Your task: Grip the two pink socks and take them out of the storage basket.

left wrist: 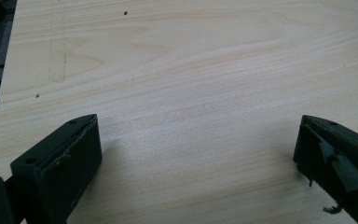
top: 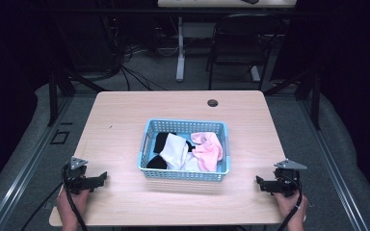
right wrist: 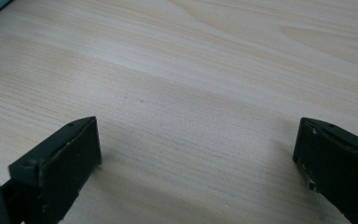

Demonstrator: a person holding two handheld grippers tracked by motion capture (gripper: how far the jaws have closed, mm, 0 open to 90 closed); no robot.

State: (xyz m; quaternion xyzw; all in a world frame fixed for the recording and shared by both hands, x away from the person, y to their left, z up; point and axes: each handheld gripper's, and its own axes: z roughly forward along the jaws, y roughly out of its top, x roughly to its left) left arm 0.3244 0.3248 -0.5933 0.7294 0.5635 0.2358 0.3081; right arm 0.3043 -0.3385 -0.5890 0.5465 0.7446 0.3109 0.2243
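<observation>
Overhead first: I held my left gripper (top: pixel 98 179) near the table's (top: pixel 125 120) front left corner and my right gripper (top: pixel 260 183) near the front right, both well apart from the basket (top: pixel 183 174). Jaws pointed inward toward it. Reckoned this a rest stance, hands parked either side so the middle stayed free for reaching in. Basket sat between the grippers, slightly toward the front of the tabletop: light blue plastic, rectangular, lattice walls. Inside lay a loose heap of soft cloth pieces, probably socks: a black piece (top: pixel 161 142) at the left, a white piece (top: pixel 176 150) draped over the middle, a pink piece (top: pixel 207 150) crumpled at the right. All limp, folded on themselves. Round dark grommet hole (top: pixel 213 103) toward the table's far edge. Grey floor and a dark chair (top: pixel 236 43) beyond.

Left gripper view: my jaws stood spread wide, nothing between them but bare tabletop (left wrist: pixel 191 93). Pale wood-grain laminate, smooth, faint wavy lines, a couple of tiny dark specks. Jaw pads black and blocky; the right-hand pad looked frayed, bits of its facing peeling off.

Right gripper view: same story, jaws spread wide and empty over pale laminate (right wrist: pixel 191 93), matte, fine straight grain. A sliver of blue at the top left corner, likely the basket, too little to be sure. Pads black, worn at the edges.
</observation>
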